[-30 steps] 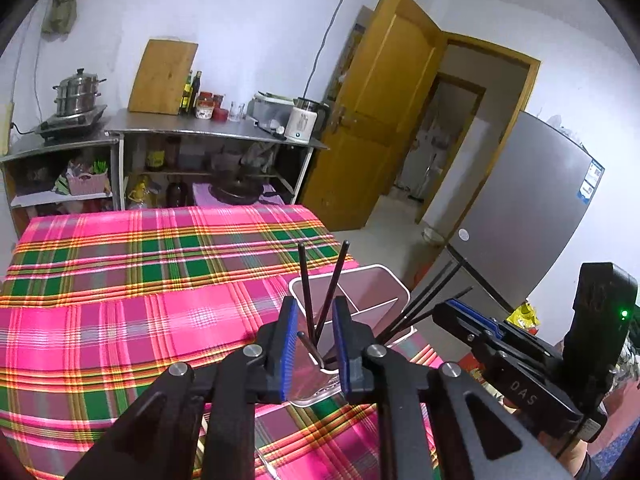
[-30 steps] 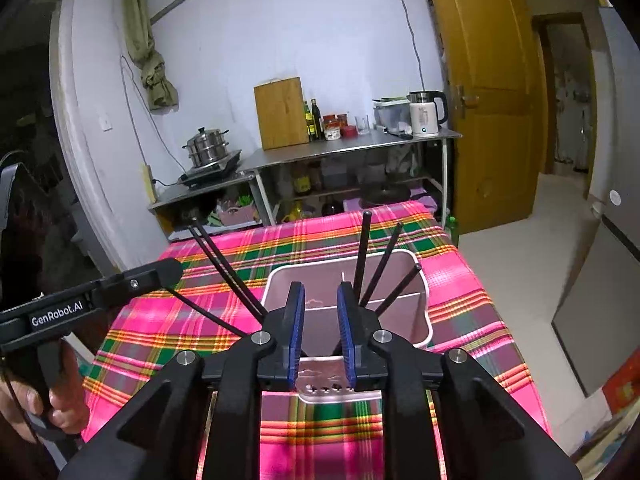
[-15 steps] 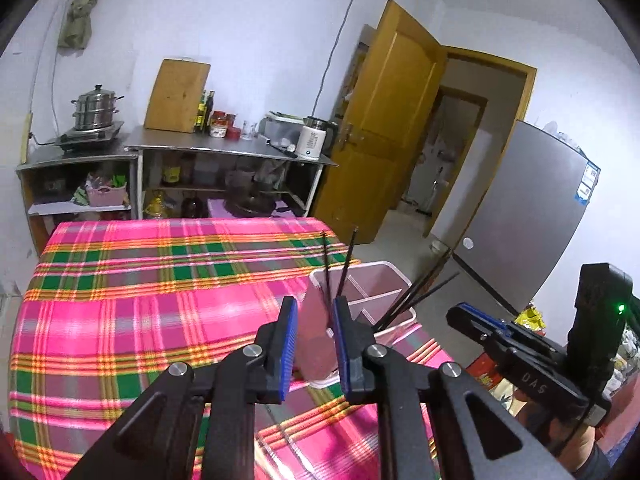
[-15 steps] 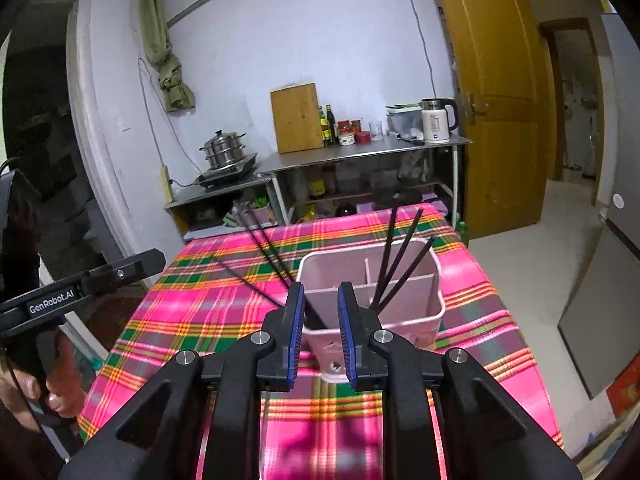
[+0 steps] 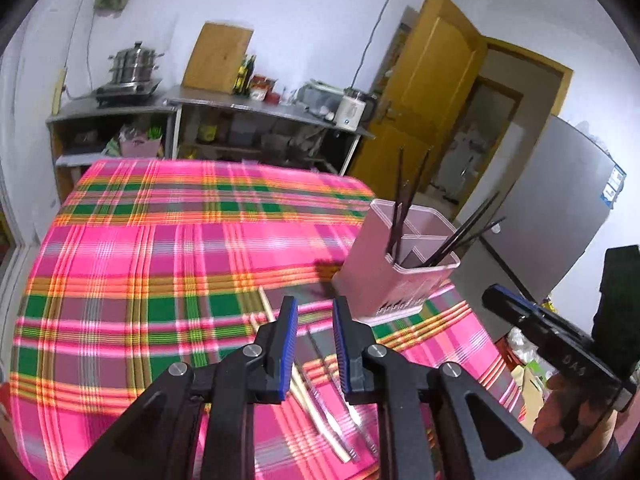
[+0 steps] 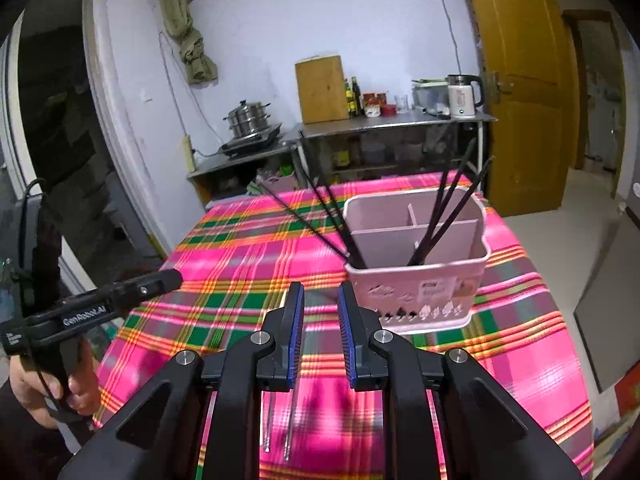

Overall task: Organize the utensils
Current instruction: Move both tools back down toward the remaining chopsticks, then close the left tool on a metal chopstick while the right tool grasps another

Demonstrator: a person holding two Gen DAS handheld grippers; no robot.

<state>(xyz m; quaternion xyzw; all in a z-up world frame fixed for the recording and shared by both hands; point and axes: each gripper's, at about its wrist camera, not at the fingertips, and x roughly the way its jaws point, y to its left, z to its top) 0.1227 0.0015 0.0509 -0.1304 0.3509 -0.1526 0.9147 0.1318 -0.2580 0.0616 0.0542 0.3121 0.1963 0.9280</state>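
Left wrist view: left gripper (image 5: 314, 316) jaws parted, nothing between them, hovering above the plaid tablecloth (image 5: 160, 248). Pale wooden chopsticks (image 5: 304, 388) and metal chopsticks (image 5: 332, 396) lie flat on the cloth under it, near edge. Pink utensil caddy (image 5: 394, 268) stands upright to the right, black chopsticks (image 5: 404, 196) leaning in its compartments. Right wrist view: right gripper (image 6: 320, 300) jaws also apart, empty; caddy (image 6: 418, 276) just beyond, right of centre. Metal chopsticks (image 6: 278, 420) below the fingers.
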